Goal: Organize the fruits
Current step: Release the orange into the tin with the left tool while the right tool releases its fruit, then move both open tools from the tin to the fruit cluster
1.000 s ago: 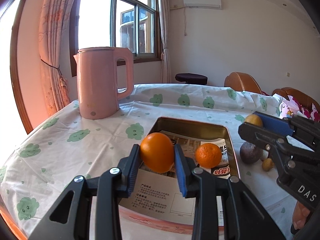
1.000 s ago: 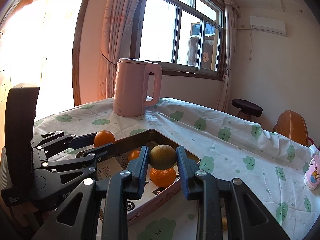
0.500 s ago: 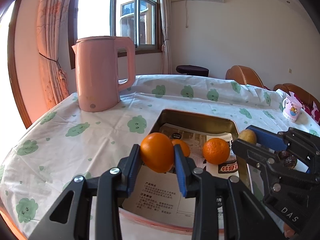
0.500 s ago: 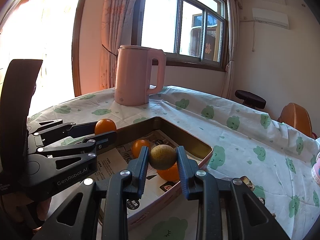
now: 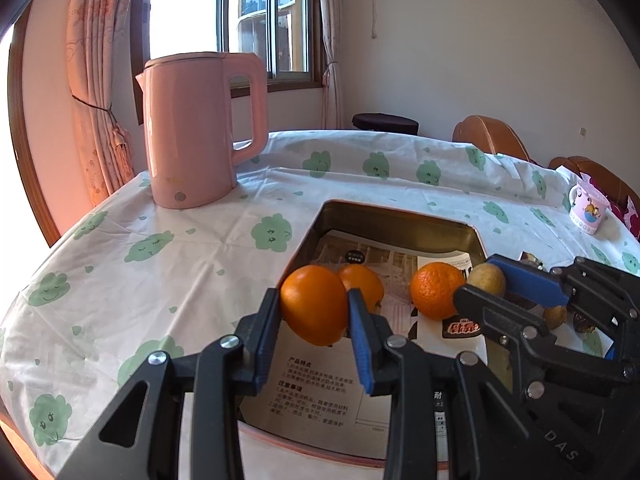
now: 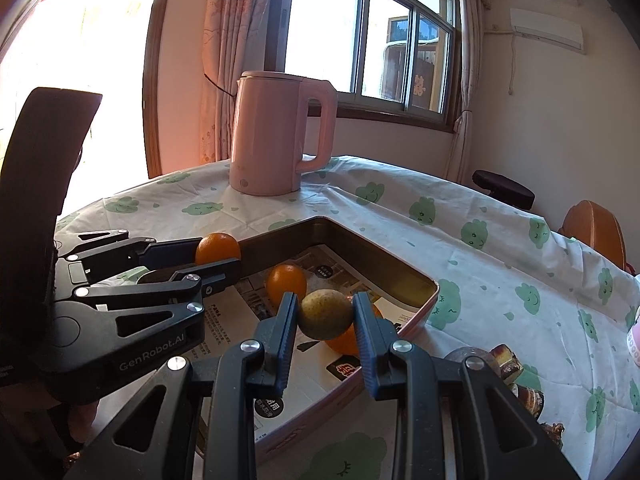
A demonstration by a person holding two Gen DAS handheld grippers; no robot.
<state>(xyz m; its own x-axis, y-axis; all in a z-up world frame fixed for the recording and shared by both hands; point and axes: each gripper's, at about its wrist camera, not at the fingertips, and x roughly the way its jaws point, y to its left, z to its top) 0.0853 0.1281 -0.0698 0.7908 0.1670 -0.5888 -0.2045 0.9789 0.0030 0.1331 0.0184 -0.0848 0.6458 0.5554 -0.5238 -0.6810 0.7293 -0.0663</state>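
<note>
An orange (image 5: 314, 304) is clenched in the left hand-held gripper (image 5: 314, 322) at lower centre, a brownish fruit (image 6: 326, 314) in the right hand-held gripper (image 6: 326, 334), both above the tin tray (image 5: 394, 222). Released too high, either could be bounced out.

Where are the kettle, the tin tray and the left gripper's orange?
kettle (image 5: 192, 136), left wrist view, body.
tin tray (image 5: 400, 222), left wrist view, far wall.
orange (image 5: 314, 304), left wrist view, front face.
</note>
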